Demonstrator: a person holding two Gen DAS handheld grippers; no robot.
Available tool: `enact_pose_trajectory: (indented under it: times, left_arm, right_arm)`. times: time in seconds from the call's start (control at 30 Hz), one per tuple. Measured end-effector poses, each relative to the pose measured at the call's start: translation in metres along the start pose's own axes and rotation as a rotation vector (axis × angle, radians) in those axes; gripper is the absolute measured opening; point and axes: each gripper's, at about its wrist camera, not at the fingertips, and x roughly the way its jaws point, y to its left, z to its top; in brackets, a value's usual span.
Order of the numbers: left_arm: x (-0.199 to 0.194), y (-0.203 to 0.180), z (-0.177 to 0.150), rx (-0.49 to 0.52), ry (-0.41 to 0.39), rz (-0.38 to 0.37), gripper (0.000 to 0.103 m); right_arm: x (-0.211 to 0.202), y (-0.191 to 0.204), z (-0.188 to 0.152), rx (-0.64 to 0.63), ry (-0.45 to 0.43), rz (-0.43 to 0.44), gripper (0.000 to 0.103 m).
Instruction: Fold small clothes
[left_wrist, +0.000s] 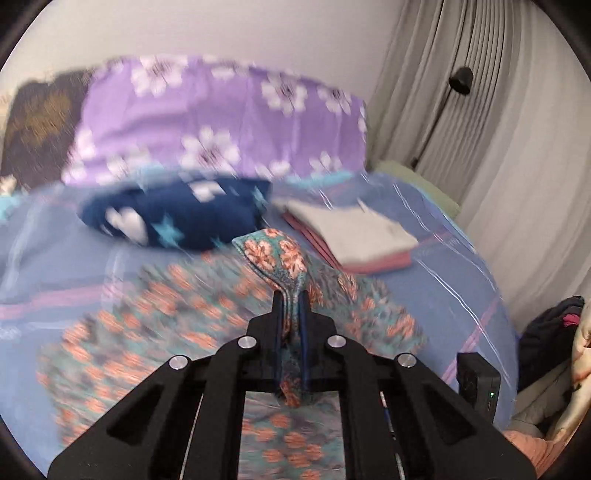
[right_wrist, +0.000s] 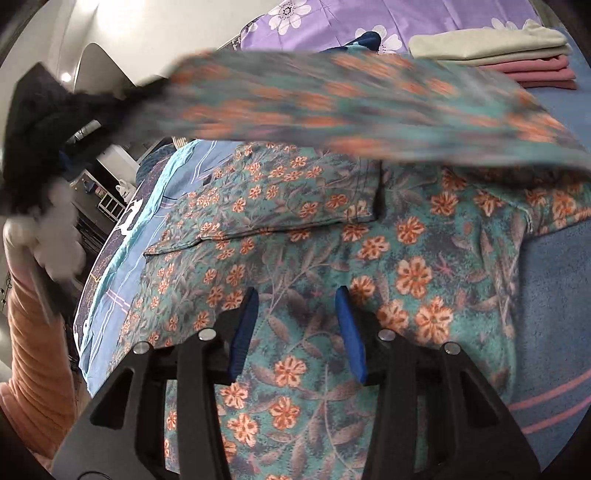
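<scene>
A teal garment with orange flowers (left_wrist: 273, 254) lies spread on the blue bedsheet (left_wrist: 443, 288). My left gripper (left_wrist: 290, 295) is shut on a fold of it, and the cloth sticks up past the fingertips and hangs out below the jaws. The view around it is blurred. In the right wrist view the same garment (right_wrist: 369, 240) covers the bed, and one part of it (right_wrist: 332, 99) is raised and stretched across the top, blurred. My right gripper (right_wrist: 297, 291) hovers over the flat cloth, its blue pads (right_wrist: 243, 332) apart and gripping nothing.
A folded stack, pale cloth on pink (left_wrist: 365, 236) (right_wrist: 498, 48), sits at the far side of the bed. Behind are a navy star pillow (left_wrist: 173, 218) and a purple flowered pillow (left_wrist: 221, 118). Grey curtains (left_wrist: 498, 129) hang at the right. A peach sleeve (right_wrist: 33, 350) is at the left.
</scene>
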Motion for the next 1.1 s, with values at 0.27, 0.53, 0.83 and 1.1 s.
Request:
enact_pose_trajectory:
  times: [0.27,0.53,0.83,1.1]
  left_arm:
    - [-0.04,0.093,-0.028,-0.123,0.025,0.184,0.008]
    - [-0.052,0.136,-0.06,-0.195,0.047,0.259,0.008]
    - [-0.019,0.187,-0.116,-0.26,0.201,0.422,0.011]
    - [-0.014,0.138,-0.102,-0.147,0.134,0.329,0.031]
  right_arm:
    - [-0.002,-0.003,-0.001,0.006,-0.002,0.016,0.048]
    - [-0.001,-0.001,0.0,-0.006,0.0,0.005,0.049]
    - [0.0,-0.001,0.0,-0.006,0.0,0.006,0.051]
    - [-0.002,0.011,0.002,-0.041,-0.001,-0.031,0.051]
